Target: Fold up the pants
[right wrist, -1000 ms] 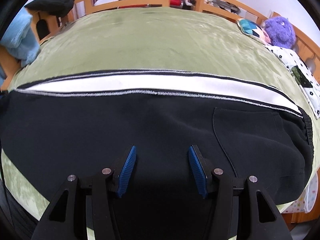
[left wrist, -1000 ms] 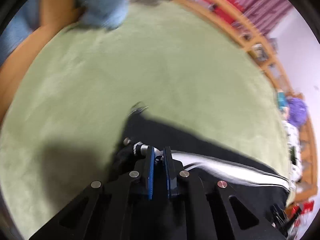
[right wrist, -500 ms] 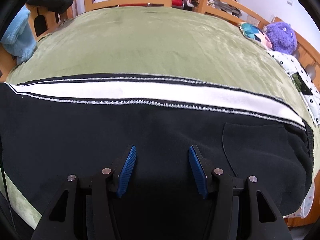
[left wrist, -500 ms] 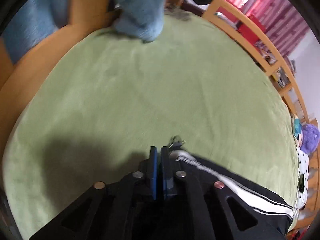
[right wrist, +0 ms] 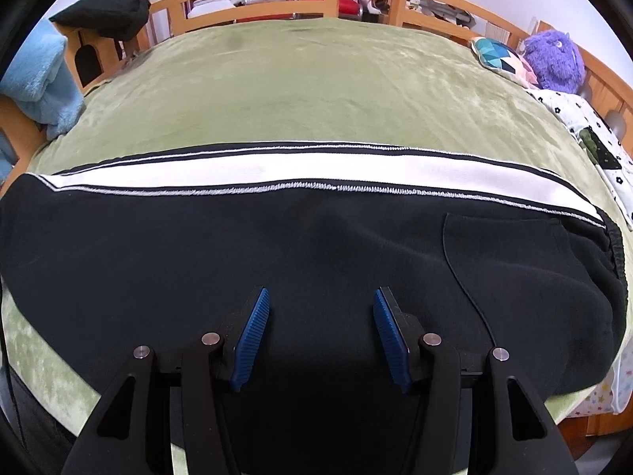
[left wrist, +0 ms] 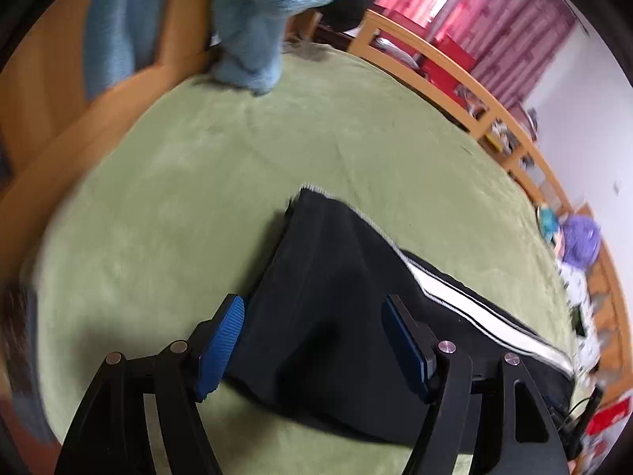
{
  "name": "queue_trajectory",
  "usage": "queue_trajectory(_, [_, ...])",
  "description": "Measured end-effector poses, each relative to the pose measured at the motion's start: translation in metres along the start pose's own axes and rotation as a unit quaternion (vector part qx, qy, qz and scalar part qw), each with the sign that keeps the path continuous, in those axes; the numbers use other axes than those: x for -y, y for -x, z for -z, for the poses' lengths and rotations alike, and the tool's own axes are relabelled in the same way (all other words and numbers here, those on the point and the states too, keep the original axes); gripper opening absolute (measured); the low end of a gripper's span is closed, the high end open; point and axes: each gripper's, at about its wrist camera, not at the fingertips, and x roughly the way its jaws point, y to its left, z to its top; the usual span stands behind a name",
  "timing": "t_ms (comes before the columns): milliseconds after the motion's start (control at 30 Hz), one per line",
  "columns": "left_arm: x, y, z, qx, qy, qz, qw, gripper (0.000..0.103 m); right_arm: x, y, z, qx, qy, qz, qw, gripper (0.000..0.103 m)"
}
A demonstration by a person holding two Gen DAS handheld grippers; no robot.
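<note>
The black track pants (right wrist: 277,245), with a white side stripe (right wrist: 253,172), lie stretched lengthwise across the near part of the bed's green blanket (right wrist: 316,91), parallel to its near edge, with the waistband toward the right end near the patterned pillow (right wrist: 502,57) and purple plush toy (right wrist: 554,61). The left gripper (left wrist: 312,340) hangs over the leg-cuff end, its jaws opening and its blue pads (left wrist: 221,340) clear of the cloth, though the cuff lies below and between them; it appears the hem was laid there to straighten the leg before a fold. The right gripper (right wrist: 320,336) is poised above the middle of the pants, jaws moderately wide and gripping nothing, probably waiting as a steadying point or to take the fold line. The legs seem stacked and flat, so the lengthwise fold looks done and a crosswise fold, cuff toward waistband, is likely what remains. A light blue blanket (left wrist: 253,19) is draped over the wooden bed frame (left wrist: 435,63) at the far left corner, well apart from the pants.
</note>
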Motion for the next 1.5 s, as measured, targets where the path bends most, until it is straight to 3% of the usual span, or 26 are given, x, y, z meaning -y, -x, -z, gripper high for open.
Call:
queue_trajectory(100, [-0.01,-0.002,0.017,0.011,0.026,0.012,0.9995,0.07,0.004,0.005,0.008,-0.003,0.0,0.008,1.0,0.054])
queue_trajectory(200, [-0.016,-0.02,0.013,0.028,0.015,-0.035,0.9989,0.07,0.013,0.009,0.017,-0.013,-0.008,0.012,1.0,0.054])
queue_trajectory(233, [-0.018,-0.029,0.011,0.011,0.021,-0.057,0.9981,0.054,0.017,0.012,0.02,-0.013,-0.01,0.011,1.0,0.054])
queue_trajectory(267, [-0.025,-0.038,0.009,-0.018,0.041,-0.042,0.9981,0.015,0.022,0.016,0.025,-0.011,-0.013,0.015,1.0,0.054])
queue_trajectory(300, [-0.031,-0.037,0.006,-0.021,0.053,-0.023,0.9981,0.011,0.026,0.02,0.027,-0.01,-0.014,0.02,1.0,0.054])
queue_trajectory(367, [-0.041,-0.022,0.001,0.002,0.084,-0.017,0.9963,0.011,0.04,0.03,0.035,-0.005,-0.023,0.031,0.999,0.054])
queue_trajectory(433, [-0.041,-0.022,0.0,-0.016,0.083,-0.039,0.9957,0.011,0.066,0.041,0.044,0.001,-0.051,0.044,0.998,0.054])
queue_trajectory(500, [-0.032,-0.025,0.005,-0.033,0.068,-0.082,0.9938,0.019,0.094,0.051,0.053,0.004,-0.084,0.06,0.995,0.055])
queue_trajectory(567, [-0.014,-0.019,0.01,-0.037,0.016,-0.168,0.985,0.04,0.125,0.061,0.061,0.009,-0.113,0.08,0.99,0.058])
queue_trajectory(633, [-0.002,-0.002,0.016,0.002,0.001,-0.191,0.9815,0.053,0.158,0.072,0.069,0.015,-0.141,0.107,0.984,0.074])
queue_trajectory(667, [0.004,0.005,0.02,0.015,0.001,-0.189,0.9818,0.061,0.177,0.077,0.074,0.022,-0.159,0.118,0.98,0.08])
queue_trajectory(733, [0.021,0.019,0.027,0.031,-0.002,-0.161,0.9865,0.062,0.211,0.083,0.082,0.03,-0.198,0.122,0.972,0.08])
queue_trajectory(900, [0.09,0.027,0.047,0.033,-0.036,-0.098,0.994,0.064,0.286,0.065,0.088,0.045,-0.314,0.05,0.947,0.081])
queue_trajectory(1100, [0.169,-0.005,0.09,0.0,-0.07,-0.051,0.9962,0.067,0.326,0.009,0.08,0.052,-0.379,-0.054,0.922,0.081])
queue_trajectory(1200, [0.189,-0.023,0.116,-0.03,-0.066,-0.04,0.9966,0.067,0.345,-0.023,0.077,0.044,-0.432,-0.08,0.897,0.094])
queue_trajectory(1267, [0.198,-0.032,0.132,-0.047,-0.059,-0.037,0.9964,0.067,0.35,-0.039,0.071,0.042,-0.439,-0.092,0.893,0.094])
queue_trajectory(1333, [0.201,-0.036,0.14,-0.049,-0.058,-0.051,0.9958,0.067,0.349,-0.04,0.06,0.052,-0.414,-0.077,0.905,0.077])
queue_trajectory(1367, [0.2,-0.038,0.142,-0.048,-0.055,-0.054,0.9959,0.067,0.35,-0.04,0.053,0.053,-0.395,-0.073,0.914,0.046])
queue_trajectory(1400, [0.201,-0.037,0.148,-0.047,-0.05,-0.054,0.9962,0.067,0.352,-0.04,0.049,0.057,-0.386,-0.096,0.916,0.033])
queue_trajectory(1500, [0.199,-0.033,0.147,-0.04,-0.035,-0.045,0.9975,0.067,0.367,-0.015,0.028,0.098,-0.366,-0.117,0.918,0.028])
